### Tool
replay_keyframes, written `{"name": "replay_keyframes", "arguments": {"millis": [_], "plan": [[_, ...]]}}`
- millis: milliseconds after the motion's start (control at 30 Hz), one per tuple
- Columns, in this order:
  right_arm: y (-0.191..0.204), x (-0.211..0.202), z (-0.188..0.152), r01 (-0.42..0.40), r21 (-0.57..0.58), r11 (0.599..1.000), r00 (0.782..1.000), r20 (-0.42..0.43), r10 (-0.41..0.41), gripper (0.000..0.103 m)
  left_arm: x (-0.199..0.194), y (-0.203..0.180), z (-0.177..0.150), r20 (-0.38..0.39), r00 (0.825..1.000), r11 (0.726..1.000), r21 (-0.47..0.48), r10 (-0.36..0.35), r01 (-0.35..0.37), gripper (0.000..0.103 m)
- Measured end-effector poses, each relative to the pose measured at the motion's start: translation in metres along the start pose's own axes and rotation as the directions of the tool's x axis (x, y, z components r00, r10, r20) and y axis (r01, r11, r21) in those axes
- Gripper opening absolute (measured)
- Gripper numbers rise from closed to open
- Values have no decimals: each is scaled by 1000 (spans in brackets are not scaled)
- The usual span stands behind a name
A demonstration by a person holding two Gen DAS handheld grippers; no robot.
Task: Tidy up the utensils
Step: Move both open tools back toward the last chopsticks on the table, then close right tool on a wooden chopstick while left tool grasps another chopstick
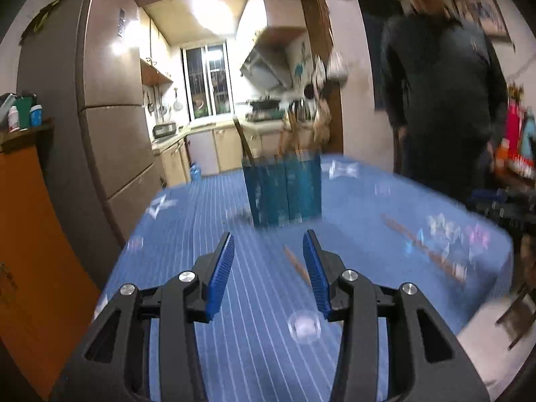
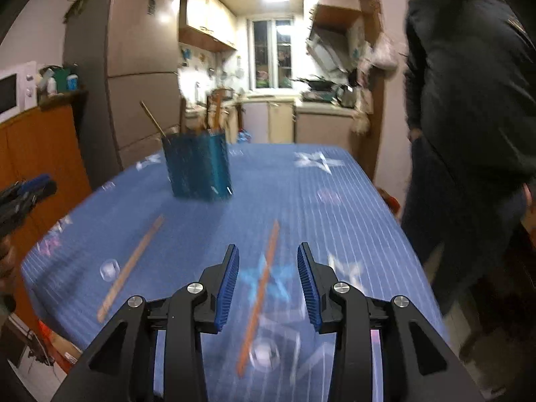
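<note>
A blue utensil holder stands on the blue striped tablecloth with several wooden utensils standing in it; it also shows in the right wrist view. Two wooden chopsticks lie loose on the cloth. One chopstick runs lengthwise between my right gripper's open jaws, lying on the cloth below them. The other chopstick lies to its left. In the left wrist view one chopstick lies just inside the right finger of my open, empty left gripper, another chopstick farther right. Both views are motion-blurred.
A person in dark clothes stands at the table's far right corner. A tall fridge and an orange cabinet stand left of the table. The left gripper shows at the right wrist view's left edge. A kitchen lies behind.
</note>
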State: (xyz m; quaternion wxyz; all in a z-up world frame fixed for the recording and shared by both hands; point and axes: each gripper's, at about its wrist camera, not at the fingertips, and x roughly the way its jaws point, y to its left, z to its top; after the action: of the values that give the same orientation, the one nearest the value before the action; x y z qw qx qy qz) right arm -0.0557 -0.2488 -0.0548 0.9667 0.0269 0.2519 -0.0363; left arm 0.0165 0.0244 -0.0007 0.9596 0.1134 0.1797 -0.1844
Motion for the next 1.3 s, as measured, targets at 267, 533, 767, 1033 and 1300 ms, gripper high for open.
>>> {"name": "replay_keyframes", "arguments": {"millis": [267, 533, 767, 1033, 1300], "plan": [[12, -14, -79, 110, -10, 994, 994, 4, -110, 35, -13, -62, -65, -13, 998, 997, 53, 62, -61, 33], [31, -18, -106, 119, -108, 987, 992, 60, -113, 25, -4, -81, -93, -50, 994, 996, 15, 93, -92, 32], [34, -8, -113, 105, -127, 986, 994, 40, -101, 18, -5, -98, -101, -33, 996, 996, 37, 87, -86, 32], [42, 1, -107, 79, -138, 987, 996, 50, -73, 18, 7, -98, -107, -64, 991, 993, 6, 115, -115, 32], [42, 15, -105, 91, -114, 989, 994, 67, -83, 18, 8, -99, -111, -37, 991, 992, -21, 125, -126, 32]]}}
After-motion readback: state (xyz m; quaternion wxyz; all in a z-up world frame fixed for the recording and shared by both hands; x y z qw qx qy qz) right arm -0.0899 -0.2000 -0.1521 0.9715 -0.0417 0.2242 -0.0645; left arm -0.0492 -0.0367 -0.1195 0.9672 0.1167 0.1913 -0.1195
